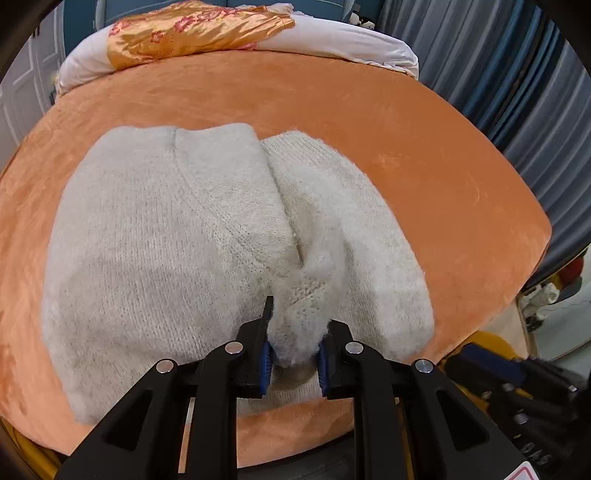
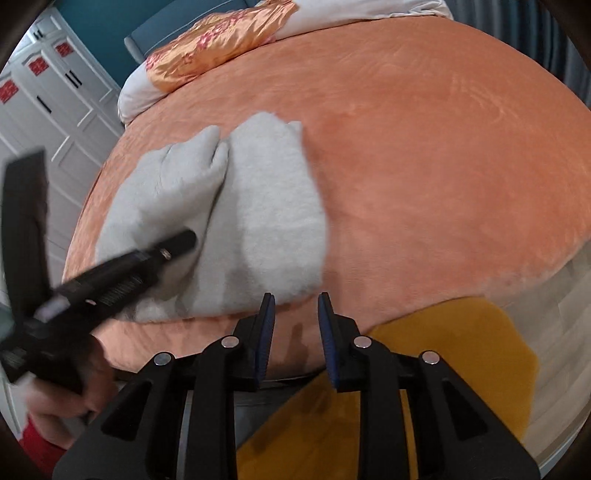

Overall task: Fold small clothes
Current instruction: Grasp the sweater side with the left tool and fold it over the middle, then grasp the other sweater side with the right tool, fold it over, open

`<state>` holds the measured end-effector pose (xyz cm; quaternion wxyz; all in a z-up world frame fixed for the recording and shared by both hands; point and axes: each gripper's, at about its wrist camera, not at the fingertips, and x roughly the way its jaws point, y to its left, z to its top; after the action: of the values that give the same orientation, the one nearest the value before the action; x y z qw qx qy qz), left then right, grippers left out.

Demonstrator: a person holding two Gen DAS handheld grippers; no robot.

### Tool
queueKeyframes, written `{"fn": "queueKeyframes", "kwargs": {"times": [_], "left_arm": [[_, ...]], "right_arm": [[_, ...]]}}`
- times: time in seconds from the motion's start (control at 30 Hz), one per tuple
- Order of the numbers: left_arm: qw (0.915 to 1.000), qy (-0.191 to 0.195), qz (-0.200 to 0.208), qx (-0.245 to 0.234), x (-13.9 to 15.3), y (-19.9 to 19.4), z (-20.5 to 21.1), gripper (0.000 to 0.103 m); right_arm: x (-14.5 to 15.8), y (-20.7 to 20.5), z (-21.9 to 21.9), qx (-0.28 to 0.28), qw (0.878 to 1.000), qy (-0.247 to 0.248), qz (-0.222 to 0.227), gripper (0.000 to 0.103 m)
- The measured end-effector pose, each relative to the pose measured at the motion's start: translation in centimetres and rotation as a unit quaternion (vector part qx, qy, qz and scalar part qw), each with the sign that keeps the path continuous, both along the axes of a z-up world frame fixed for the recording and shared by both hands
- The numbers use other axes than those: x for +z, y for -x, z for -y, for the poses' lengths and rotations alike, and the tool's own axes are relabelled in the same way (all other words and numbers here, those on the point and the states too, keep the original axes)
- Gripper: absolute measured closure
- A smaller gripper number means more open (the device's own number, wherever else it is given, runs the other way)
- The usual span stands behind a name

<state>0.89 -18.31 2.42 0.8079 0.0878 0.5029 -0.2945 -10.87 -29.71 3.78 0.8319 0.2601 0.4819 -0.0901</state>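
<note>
We see a fuzzy white knitted sweater (image 1: 166, 236) lying on an orange plush bedspread (image 1: 406, 155), partly folded, with two panels meeting along a central seam-like fold. In the left wrist view, the left gripper (image 1: 293, 332) has its two blue-padded fingers (image 1: 266, 363) pressed against a bunched ridge of knit at the sweater's near edge, so that the fabric fills the gap between them; the bunch rises slightly above the rest of the garment. In the right wrist view, the right gripper (image 2: 295, 314) hangs over the near border of the bedspread, just beside the sweater's near right corner, its fingers parted with nothing between them. We also note there the left gripper's black body, blurred, reaching across the sweater from the left. At the far end of the bed lie a white pillow (image 1: 351, 40) and an orange satin cloth with a pink floral print (image 1: 192, 33). A yellow mat (image 2: 461, 362) lies on the floor beside the bed.
</note>
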Motion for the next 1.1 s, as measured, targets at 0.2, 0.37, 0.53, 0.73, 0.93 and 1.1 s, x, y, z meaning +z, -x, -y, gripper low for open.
{"fn": "queueKeyframes", "kwargs": {"times": [0.2,0.37,0.53,0.73,0.93,1.1], "left_arm": [[0.9997,-0.019,0.013,0.011,2.2,0.9,-1.5,0.077],[0.9989,-0.008,0.04,0.024,5.0,3.1,-4.9,0.035],[0.9938,-0.049,0.07,0.071,4.7,3.9,-10.1,0.026],[0.9899,-0.065,0.018,0.125,1.2,1.9,-12.8,0.026],[0.9911,-0.075,0.028,0.106,0.3,0.9,-11.7,0.031],[0.9913,-0.082,0.01,0.102,-0.3,0.2,-11.1,0.056]], "right_arm": [[1.6,-2.4,-0.2,0.023,0.999,-0.003,0.034,0.066],[3.7,-5.3,0.3,0.039,0.996,-0.024,0.073,0.041],[3.3,-8.8,-0.3,0.058,0.994,-0.066,0.069,0.035],[0.1,-13.0,-3.5,0.082,0.991,-0.105,0.016,0.032],[1.6,-13.7,-4.3,0.097,0.991,-0.079,0.045,0.086],[6.8,-8.6,1.0,0.038,0.984,-0.086,0.154,0.087]]}}
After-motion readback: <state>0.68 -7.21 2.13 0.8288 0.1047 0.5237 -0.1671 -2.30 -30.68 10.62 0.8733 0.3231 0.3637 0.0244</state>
